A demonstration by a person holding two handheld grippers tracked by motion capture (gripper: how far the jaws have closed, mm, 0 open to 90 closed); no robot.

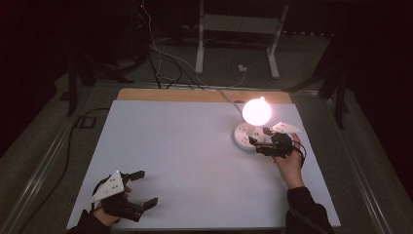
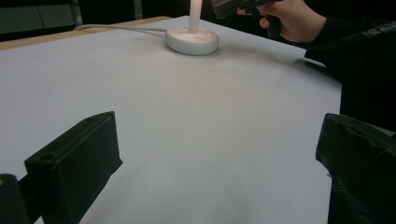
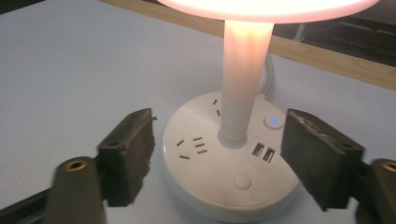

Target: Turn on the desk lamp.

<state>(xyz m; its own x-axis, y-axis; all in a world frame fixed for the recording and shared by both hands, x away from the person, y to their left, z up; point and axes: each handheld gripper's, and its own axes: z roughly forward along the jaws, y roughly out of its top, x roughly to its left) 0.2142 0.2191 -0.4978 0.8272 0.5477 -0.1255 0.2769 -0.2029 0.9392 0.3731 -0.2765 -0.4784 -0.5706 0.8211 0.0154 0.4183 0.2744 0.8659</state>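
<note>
Holding your right gripper (image 1: 260, 141) with jaws apart at one lit desk lamp (image 1: 256, 111).
Its round white base (image 3: 231, 175), at the white table's (image 1: 195, 146) far right, has two USB ports, one glowing blue button; your left gripper (image 1: 141, 187) rests near-left, jaws apart.

A white lamp (image 1: 253, 124) is standing upright toward the far right part of the table (image 1: 185, 156), and it is glowing: its round shade (image 1: 256, 111) is shining bright pinkish-white. A slim white stem (image 3: 243, 79) is rising from the middle of a round, flat white base (image 3: 231, 168). The base is carrying socket slots, two USB ports (image 3: 263, 152), a round push button (image 3: 241, 181) and a small button lit blue (image 3: 273, 121). A white cable (image 2: 116, 29) is trailing from the base toward the table's far edge.
</note>
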